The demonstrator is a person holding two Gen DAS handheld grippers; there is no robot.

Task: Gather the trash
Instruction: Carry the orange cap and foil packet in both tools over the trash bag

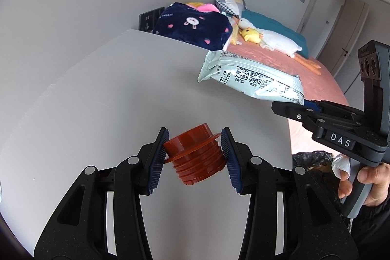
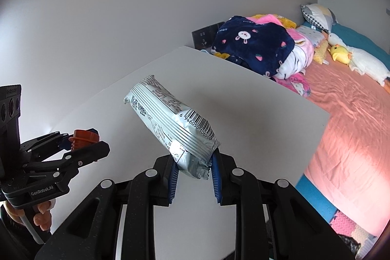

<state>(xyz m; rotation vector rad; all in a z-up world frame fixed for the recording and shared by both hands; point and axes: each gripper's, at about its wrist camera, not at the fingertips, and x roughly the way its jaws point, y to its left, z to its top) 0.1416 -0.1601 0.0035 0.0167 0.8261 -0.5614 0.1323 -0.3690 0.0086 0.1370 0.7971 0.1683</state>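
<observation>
My left gripper [image 1: 195,157] is shut on a red-brown threaded plastic cap [image 1: 196,157] and holds it above the white table [image 1: 97,101]. The cap also shows in the right wrist view [image 2: 81,137], held in the left gripper [image 2: 85,140] at the far left. My right gripper [image 2: 193,174] is shut on the crimped end of a pale silver-green snack packet [image 2: 168,118], which sticks up and forward over the table [image 2: 243,101]. In the left wrist view the packet [image 1: 251,77] hangs from the right gripper [image 1: 302,104] at the right.
A black trash bag [image 1: 312,160] lies below the table's right edge. A bed with a pink sheet [image 2: 353,118], a folded navy blanket [image 2: 256,45], pillows and plush toys [image 1: 268,38] stands beyond the table. A wall socket panel [image 2: 207,37] is behind the table.
</observation>
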